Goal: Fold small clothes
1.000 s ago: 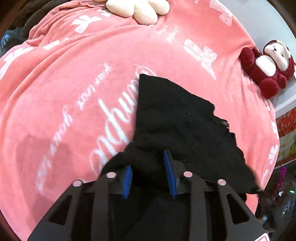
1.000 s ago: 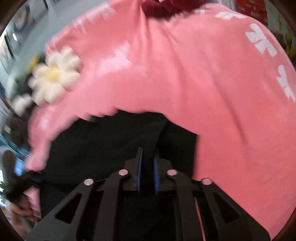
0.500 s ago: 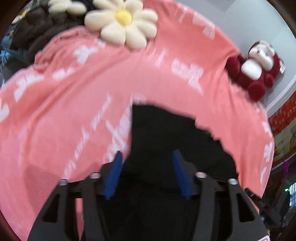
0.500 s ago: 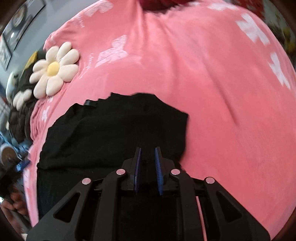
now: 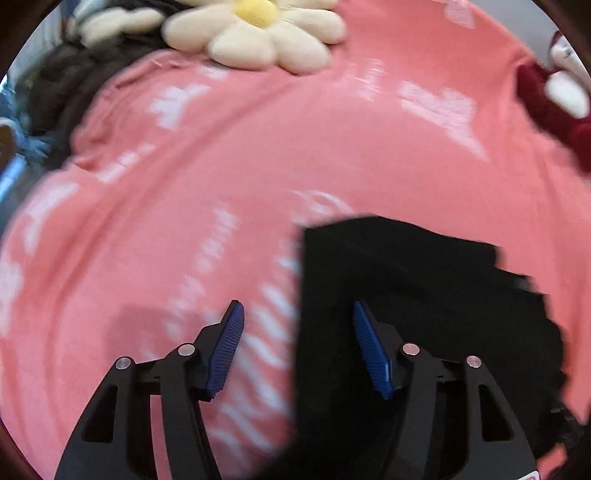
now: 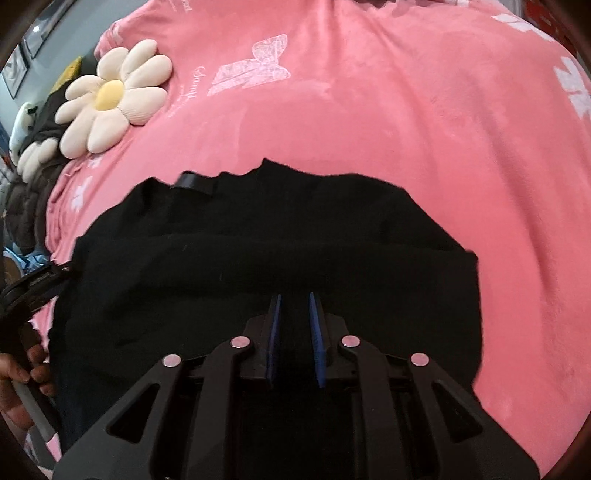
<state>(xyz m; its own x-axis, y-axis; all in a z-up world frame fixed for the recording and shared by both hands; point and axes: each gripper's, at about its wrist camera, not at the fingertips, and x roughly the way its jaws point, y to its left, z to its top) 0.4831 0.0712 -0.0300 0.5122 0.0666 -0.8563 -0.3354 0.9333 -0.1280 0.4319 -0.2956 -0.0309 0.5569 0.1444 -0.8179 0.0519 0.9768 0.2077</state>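
A black garment (image 6: 266,243) lies folded on a pink blanket (image 6: 406,129). In the left wrist view the garment (image 5: 424,295) fills the lower right. My left gripper (image 5: 297,314) is open and empty, its jaws wide apart over the garment's left edge, the left pad above the blanket. My right gripper (image 6: 294,301) hovers over the garment's near edge with its blue pads a narrow gap apart; I cannot tell whether cloth sits between them. The left gripper also shows at the left edge of the right wrist view (image 6: 26,291).
A daisy-shaped cushion (image 6: 110,99) lies at the blanket's far left, also in the left wrist view (image 5: 258,33). A dark red plush toy (image 5: 554,99) sits at the right. Dark clothes (image 5: 70,85) are piled beyond the blanket's left edge.
My left gripper has let go of the garment, opened wide and drawn back to the left. My right gripper's pads have parted slightly and it has pulled back; the garment now lies flat.
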